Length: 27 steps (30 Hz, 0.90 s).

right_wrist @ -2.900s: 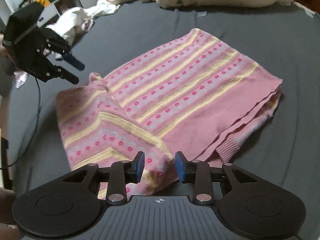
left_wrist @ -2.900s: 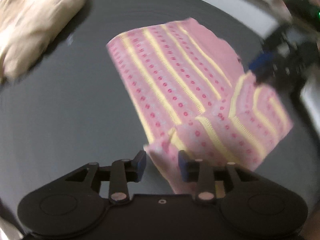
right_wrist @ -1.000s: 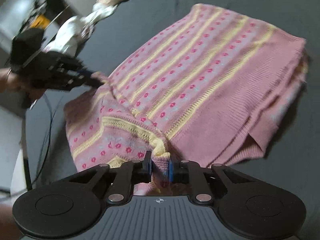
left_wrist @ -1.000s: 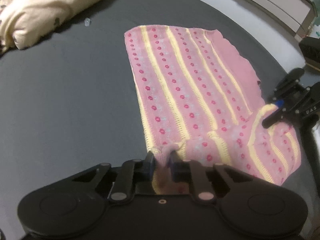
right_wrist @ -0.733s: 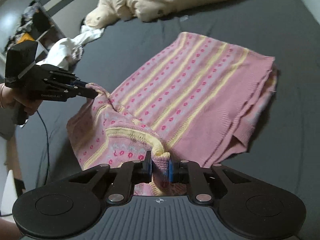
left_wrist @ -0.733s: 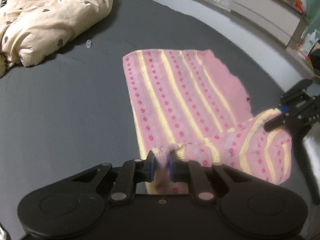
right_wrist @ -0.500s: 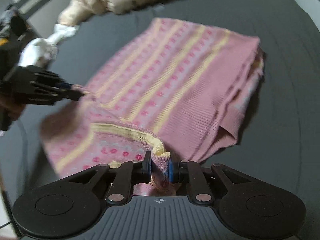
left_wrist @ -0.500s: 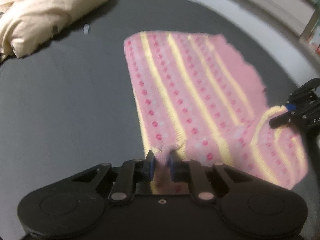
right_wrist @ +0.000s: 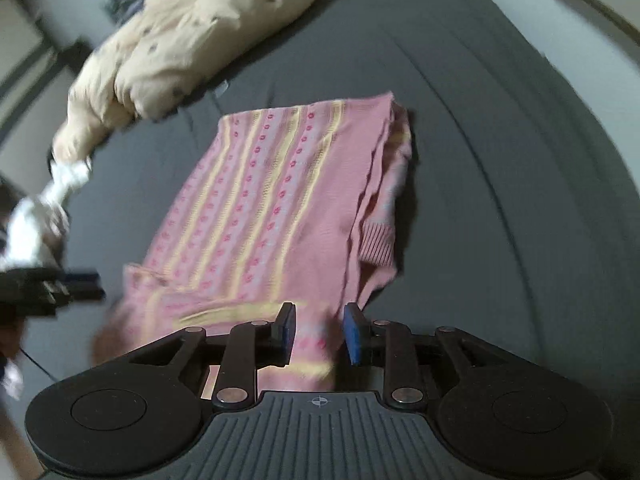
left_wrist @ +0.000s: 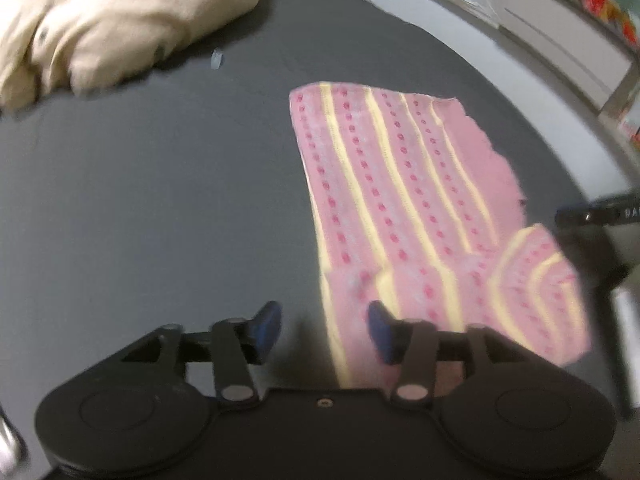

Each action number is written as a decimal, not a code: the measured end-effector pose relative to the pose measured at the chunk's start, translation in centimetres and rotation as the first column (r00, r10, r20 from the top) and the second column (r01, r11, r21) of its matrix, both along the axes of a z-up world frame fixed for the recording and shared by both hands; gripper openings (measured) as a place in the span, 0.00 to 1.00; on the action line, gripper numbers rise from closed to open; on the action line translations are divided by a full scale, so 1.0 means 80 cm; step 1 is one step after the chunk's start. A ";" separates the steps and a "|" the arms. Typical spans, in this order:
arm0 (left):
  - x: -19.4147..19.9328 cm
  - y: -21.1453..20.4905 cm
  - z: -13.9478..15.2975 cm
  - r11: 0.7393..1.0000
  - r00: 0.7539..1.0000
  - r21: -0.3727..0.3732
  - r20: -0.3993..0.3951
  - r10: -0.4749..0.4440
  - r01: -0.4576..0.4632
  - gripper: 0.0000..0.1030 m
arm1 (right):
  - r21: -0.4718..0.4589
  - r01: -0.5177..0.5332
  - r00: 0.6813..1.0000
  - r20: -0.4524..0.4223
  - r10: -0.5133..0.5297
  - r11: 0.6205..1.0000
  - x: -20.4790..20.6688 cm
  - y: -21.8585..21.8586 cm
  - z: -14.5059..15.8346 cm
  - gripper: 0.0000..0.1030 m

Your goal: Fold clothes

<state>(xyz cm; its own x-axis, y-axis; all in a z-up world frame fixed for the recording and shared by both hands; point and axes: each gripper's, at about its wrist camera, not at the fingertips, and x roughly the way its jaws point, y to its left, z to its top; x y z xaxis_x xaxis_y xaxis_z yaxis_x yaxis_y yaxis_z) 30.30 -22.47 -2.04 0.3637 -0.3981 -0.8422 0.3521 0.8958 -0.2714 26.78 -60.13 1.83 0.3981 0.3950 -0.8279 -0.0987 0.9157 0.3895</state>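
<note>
A pink knit sweater [left_wrist: 404,200] with yellow stripes and red dots lies flat on the dark grey bed sheet [left_wrist: 160,208]. Its near end is folded over itself. My left gripper [left_wrist: 322,330] is open at the sweater's near left corner, with the fabric edge lying loose between the fingers. In the right wrist view the same sweater [right_wrist: 280,200] stretches away from my right gripper [right_wrist: 318,334], which is open over the near folded edge. The left gripper's body [right_wrist: 48,286] shows at the far left of that view.
A cream duvet [left_wrist: 112,24] is bunched at the back of the bed, also visible as the duvet [right_wrist: 208,32] in the right wrist view. A white garment [right_wrist: 44,208] lies at the left bed edge. A white shelf [left_wrist: 560,40] stands beyond the bed.
Both grippers were shut on the sweater's near corners and lifting them; now both have opened and let go. The folded end has dropped onto the sweater.
</note>
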 end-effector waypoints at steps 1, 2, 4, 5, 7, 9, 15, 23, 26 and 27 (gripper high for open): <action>-0.006 0.006 0.000 1.000 0.999 -0.023 -0.030 0.012 -0.013 0.60 | 0.026 0.017 1.000 -0.026 -0.017 1.000 -0.010 -0.003 0.004 0.45; -0.013 0.012 0.001 0.999 0.998 -0.045 -0.060 0.024 -0.026 0.61 | 0.041 0.028 0.998 -0.050 -0.026 0.999 -0.022 -0.002 0.006 0.54; -0.028 0.016 -0.003 0.998 0.994 -0.057 -0.108 0.032 -0.038 0.61 | 0.058 0.045 0.995 -0.091 -0.040 0.997 -0.054 0.001 0.006 0.67; -0.036 0.018 -0.005 0.997 0.991 -0.061 -0.132 0.035 -0.044 0.61 | 0.060 0.052 0.993 -0.107 -0.046 0.997 -0.070 0.005 0.006 0.67; -0.050 0.021 -0.013 0.993 0.979 -0.092 -0.195 0.059 -0.078 0.61 | 0.082 0.102 0.986 -0.137 -0.091 0.991 -0.093 0.009 0.001 0.67; -0.064 0.024 -0.023 0.980 0.961 -0.150 -0.265 0.086 -0.129 0.61 | 0.116 0.183 0.973 -0.164 -0.162 0.976 -0.109 0.010 -0.008 0.67; -0.087 0.026 -0.049 0.940 0.919 -0.187 -0.334 0.211 -0.284 0.61 | 0.204 0.417 0.895 -0.260 -0.361 0.886 -0.158 0.015 -0.034 0.67; -0.093 0.026 -0.075 0.821 0.837 -0.283 -0.407 0.365 -0.496 0.62 | 0.323 0.665 0.745 -0.353 -0.566 0.674 -0.199 0.016 -0.063 0.67; -0.094 0.023 -0.084 0.761 0.801 -0.317 -0.429 0.418 -0.567 0.62 | 0.344 0.703 0.711 -0.354 -0.608 0.622 -0.200 0.023 -0.071 0.67; -0.095 0.023 -0.086 0.738 0.787 -0.327 -0.433 0.439 -0.591 0.62 | 0.348 0.710 0.704 -0.348 -0.619 0.612 -0.200 0.025 -0.072 0.67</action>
